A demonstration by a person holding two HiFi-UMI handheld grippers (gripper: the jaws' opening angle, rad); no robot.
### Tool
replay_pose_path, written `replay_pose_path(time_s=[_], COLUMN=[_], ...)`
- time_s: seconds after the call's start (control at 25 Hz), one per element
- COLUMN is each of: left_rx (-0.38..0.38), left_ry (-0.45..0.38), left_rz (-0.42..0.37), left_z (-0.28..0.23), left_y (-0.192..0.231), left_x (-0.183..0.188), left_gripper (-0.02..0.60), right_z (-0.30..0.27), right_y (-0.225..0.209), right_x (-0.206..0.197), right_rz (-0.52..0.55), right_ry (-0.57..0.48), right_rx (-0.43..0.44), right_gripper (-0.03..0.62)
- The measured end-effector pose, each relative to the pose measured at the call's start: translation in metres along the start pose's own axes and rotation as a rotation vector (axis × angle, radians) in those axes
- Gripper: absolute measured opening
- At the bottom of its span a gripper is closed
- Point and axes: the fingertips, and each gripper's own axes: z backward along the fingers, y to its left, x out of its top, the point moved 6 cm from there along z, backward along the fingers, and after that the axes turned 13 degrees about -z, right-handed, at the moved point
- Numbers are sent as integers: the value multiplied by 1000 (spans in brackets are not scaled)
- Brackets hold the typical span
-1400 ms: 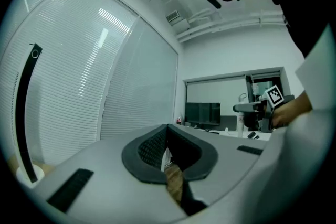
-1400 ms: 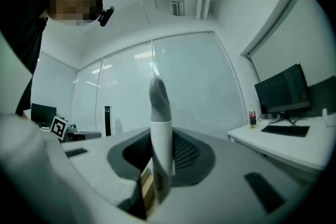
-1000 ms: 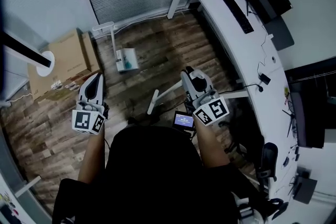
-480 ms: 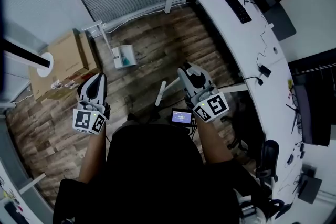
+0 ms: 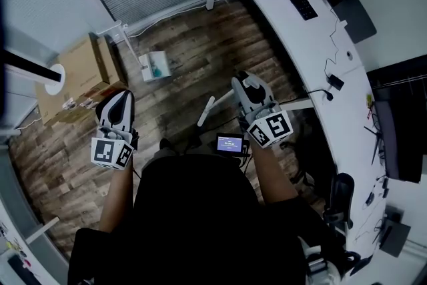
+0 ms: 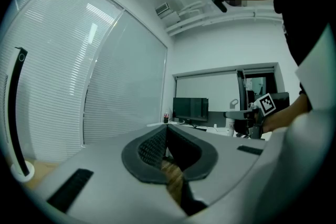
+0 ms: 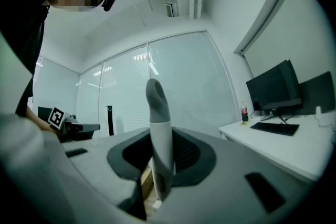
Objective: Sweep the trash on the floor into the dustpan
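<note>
White handle (image 7: pixel 160 139), lower end hidden, gripped by right fingers (image 7: pixel 190 155); left fingers (image 6: pixel 151 147) closed.

Left forearm (image 5: pixel 117 191) and right forearm (image 5: pixel 268 173) stretched forward side by side, left tongs (image 5: pixel 122 100) level, pressed together, empty, right tongs (image 5: pixel 243 83) level, clamped on an upright handle (image 7: pixel 160 134)
</note>
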Motion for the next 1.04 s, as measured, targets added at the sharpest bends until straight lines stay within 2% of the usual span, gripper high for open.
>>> replay_pose_path(time_s=[0.48,1.04], left_rx=[-18,1], left_ry=[8,15], left_rz=[10,25], left_z=[-3,-5], left_y=[-18,-27], left_x=[1,1], left_gripper=[-5,-5], right_z=[11,17], right_y=[-9,-20], right_x=[-1,-2], right_rz=[-22,-35], right_ry=[-18,-36], right_rx=[5,7], right_gripper=[81,81])
